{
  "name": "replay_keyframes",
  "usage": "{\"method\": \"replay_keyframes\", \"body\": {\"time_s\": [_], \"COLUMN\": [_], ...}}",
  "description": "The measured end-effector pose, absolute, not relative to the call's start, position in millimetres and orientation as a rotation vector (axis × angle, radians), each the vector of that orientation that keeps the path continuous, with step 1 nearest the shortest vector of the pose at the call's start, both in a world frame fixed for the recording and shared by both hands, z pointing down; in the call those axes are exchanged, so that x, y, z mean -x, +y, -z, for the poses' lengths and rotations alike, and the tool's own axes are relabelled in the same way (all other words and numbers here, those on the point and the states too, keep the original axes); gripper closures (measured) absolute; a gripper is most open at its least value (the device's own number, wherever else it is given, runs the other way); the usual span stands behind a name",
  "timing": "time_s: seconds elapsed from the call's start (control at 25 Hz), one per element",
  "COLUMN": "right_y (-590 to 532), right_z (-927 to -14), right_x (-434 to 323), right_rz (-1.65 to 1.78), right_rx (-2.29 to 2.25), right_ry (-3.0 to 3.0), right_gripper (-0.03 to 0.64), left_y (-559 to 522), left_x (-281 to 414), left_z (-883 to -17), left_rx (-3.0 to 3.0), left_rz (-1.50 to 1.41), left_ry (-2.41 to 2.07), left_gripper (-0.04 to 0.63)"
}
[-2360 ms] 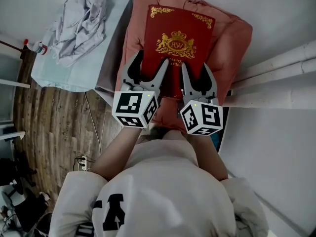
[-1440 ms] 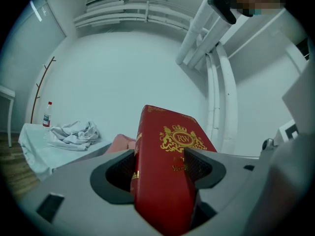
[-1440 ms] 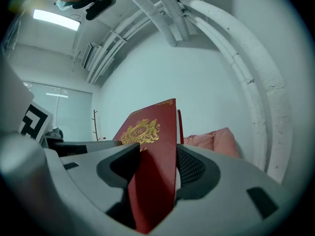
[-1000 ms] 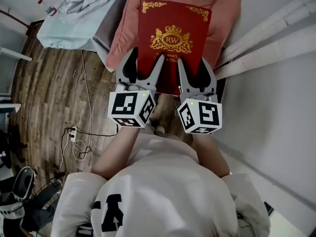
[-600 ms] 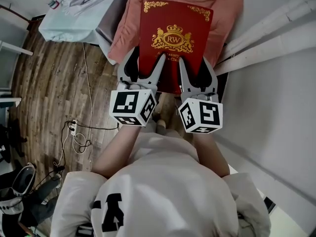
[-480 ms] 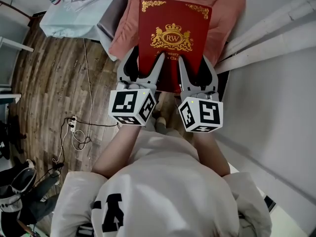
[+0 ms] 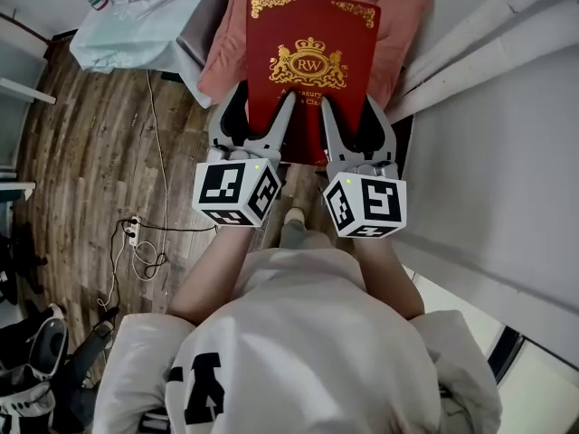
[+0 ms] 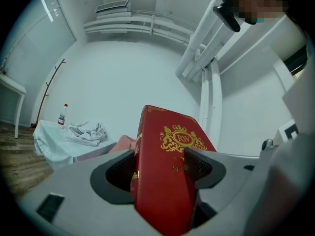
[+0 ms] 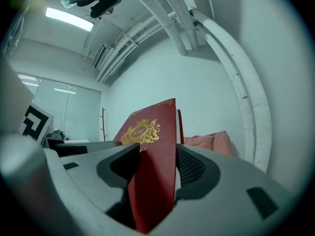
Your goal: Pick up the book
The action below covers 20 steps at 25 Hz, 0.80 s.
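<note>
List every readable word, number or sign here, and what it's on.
"RW": gold crest on the red book.
Gold lines under the crest: partly covered, too small to read.
Black print on the white shirt: cut off, unreadable.
Marker cubes: patterns only, no text.

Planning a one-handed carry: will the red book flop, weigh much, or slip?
Probably stiff: the book juts out flat from the left gripper and right gripper, clamped only at its near edge, without sagging. Likely heavy, given its thick spine. The smooth cover might slip in a weak grip.
</note>
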State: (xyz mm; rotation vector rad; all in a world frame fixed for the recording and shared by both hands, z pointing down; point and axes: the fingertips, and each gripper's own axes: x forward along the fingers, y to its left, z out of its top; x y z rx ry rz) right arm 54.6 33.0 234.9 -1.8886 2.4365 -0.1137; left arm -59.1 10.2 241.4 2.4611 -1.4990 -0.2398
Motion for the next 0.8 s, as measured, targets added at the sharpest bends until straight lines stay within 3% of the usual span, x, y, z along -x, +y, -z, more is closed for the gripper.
{"method": "replay_keyframes", "body": {"time_s": [0.32,0.8], "right_y": [50,164], "right_z": [-227,-233], "right_x": [-44,30], "right_rz": [0.166,0.156], "right_rx": [1.92,1.944], "right_ry": [2.408,2.364], "right_gripper": [0.381,0.38], "left_y": [25,135], "left_x": [69,143], "left_z": [-232,-236], "left_rx": [-2.467,-2.504], "left_rz": [0.185,0.182], "left_ry": [-1.474,-1.436], "left_gripper": [0.288,0.288]}}
